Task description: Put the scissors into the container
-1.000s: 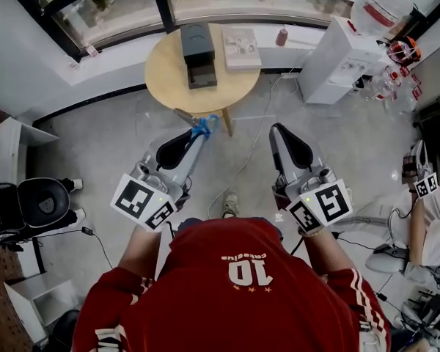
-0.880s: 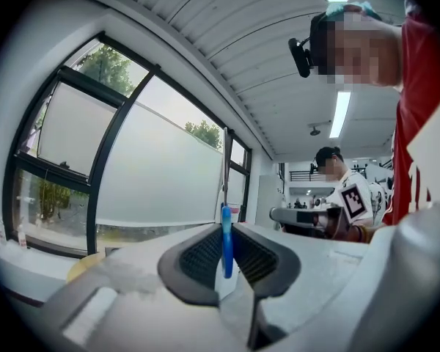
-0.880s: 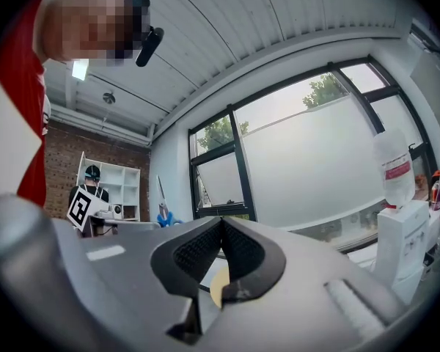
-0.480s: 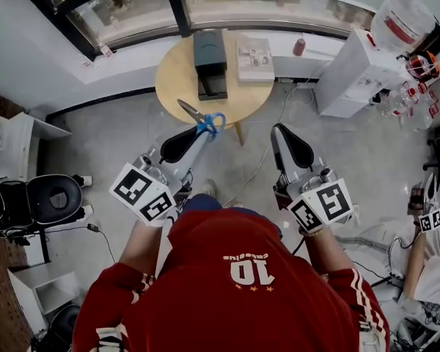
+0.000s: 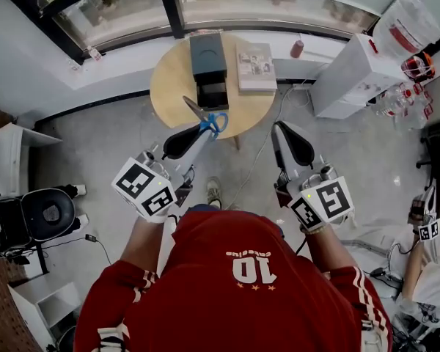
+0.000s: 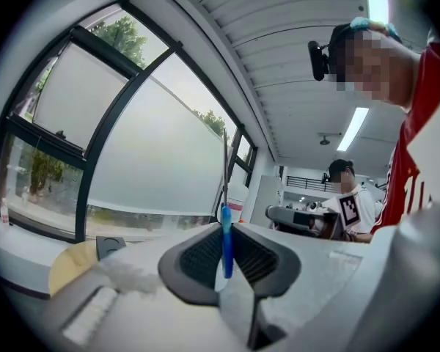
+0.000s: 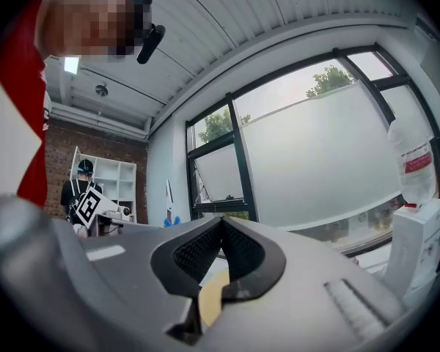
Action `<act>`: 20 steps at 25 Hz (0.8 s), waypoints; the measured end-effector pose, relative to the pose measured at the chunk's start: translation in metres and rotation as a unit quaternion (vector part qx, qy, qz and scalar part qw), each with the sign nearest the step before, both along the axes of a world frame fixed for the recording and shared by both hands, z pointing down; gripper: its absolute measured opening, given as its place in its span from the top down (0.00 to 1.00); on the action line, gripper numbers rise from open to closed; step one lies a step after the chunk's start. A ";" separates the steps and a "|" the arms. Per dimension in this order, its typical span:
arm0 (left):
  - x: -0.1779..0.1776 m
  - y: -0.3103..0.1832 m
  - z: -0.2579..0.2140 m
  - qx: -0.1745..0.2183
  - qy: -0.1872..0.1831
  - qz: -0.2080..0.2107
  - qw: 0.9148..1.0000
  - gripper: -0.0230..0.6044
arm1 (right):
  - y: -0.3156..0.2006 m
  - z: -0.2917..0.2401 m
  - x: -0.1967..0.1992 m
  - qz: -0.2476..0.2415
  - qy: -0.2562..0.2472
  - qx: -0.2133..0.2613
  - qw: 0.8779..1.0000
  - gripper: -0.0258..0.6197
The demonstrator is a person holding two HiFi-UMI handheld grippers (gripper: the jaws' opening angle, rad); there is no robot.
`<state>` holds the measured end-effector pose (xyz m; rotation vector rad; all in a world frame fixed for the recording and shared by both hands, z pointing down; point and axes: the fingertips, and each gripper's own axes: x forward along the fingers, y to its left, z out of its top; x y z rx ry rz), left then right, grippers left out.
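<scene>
Left claw: narrow, clamped on the blue handle of the scissors. Handle sits edge-on between the ribbed black pads; thin blade rises straight out past the tips.

Right claw: jaws together, nothing between them, held off to the side.

Key relation: container lies directly ahead of the left claw, on the round worktop. Scissors' long axis runs from handle at the claw forward and slightly left, blade tip toward the container's near end. From the head view the tip looks just short of it; height above cannot be told. In the left gripper view the container sits low and left of the jaw line. Left claw is the nearer one.

Materials: handle loops blue plastic, blades grey steel, slim and pointed. Container black, matte, rectangular, hard-sided, long axis roughly in line with the blades. Worktop pale wood, smooth.
</scene>
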<state>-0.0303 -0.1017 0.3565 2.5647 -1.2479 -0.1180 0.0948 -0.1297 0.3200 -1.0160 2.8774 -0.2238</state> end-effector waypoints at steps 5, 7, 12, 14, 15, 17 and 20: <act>-0.024 -0.039 0.011 -0.017 0.011 0.030 0.999 0.89 | -0.033 -0.002 -0.030 0.011 0.014 0.004 1.000 0.96; -0.032 -0.052 0.019 -0.031 0.018 0.049 0.998 0.89 | -0.044 -0.001 -0.042 0.016 0.016 0.003 1.000 0.97; -0.049 -0.084 0.046 -0.069 0.037 0.092 0.993 0.89 | -0.065 0.003 -0.067 0.025 0.026 0.002 0.999 0.97; -0.055 -0.096 0.065 -0.093 0.052 0.106 0.989 0.89 | -0.068 0.005 -0.073 0.033 0.030 0.002 0.999 0.97; -0.058 -0.103 0.078 -0.108 0.059 0.109 0.986 0.89 | -0.069 0.007 -0.074 0.036 0.032 0.002 0.999 0.97; -0.061 -0.115 0.104 -0.139 0.065 0.109 0.982 0.89 | -0.070 0.010 -0.075 0.041 0.036 0.001 0.999 0.97; -0.062 -0.129 0.139 -0.182 0.067 0.111 0.975 0.89 | -0.071 0.013 -0.075 0.046 0.042 -0.001 0.998 0.97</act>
